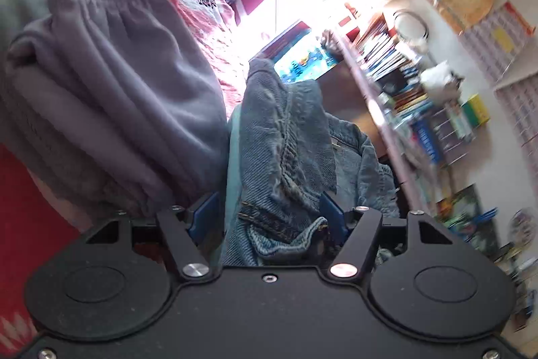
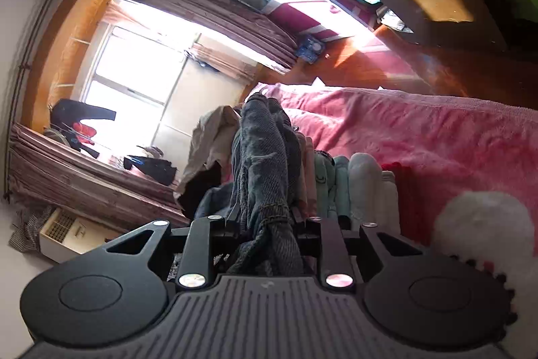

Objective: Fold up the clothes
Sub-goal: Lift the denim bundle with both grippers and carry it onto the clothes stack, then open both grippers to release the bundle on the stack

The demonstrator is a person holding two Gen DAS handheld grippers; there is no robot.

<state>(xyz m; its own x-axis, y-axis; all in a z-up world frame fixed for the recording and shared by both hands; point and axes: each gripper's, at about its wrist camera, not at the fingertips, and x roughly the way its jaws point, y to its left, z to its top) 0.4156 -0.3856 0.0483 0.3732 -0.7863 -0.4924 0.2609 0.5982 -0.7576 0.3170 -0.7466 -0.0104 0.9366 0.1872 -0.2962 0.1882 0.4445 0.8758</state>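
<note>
Jeans [image 1: 282, 137] between spread left tool [image 1: 269, 211], right tool [image 2: 265, 217] pinching them, grey sweatpants [image 1: 127, 96] beside, pink bedspread [image 2: 420, 137].

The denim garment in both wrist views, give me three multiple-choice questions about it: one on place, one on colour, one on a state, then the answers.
1. In the left wrist view, what lies directly left of the denim garment?
A. a folded grey fleece garment
B. a wicker basket
C. a pair of shoes

2. What colour is the bedspread in the right wrist view?
A. green
B. pink
C. black

3. How does the right gripper stand with the denim?
A. open, clear of it
B. out of view
C. shut on it

Answers:
1 A, the folded grey fleece garment sits beside the denim on the bed.
2 B, the cover is pink across the right of the frame.
3 C, the narrow jaws pinch bunched denim, while the left gripper has its jaws apart around the cloth.
</note>
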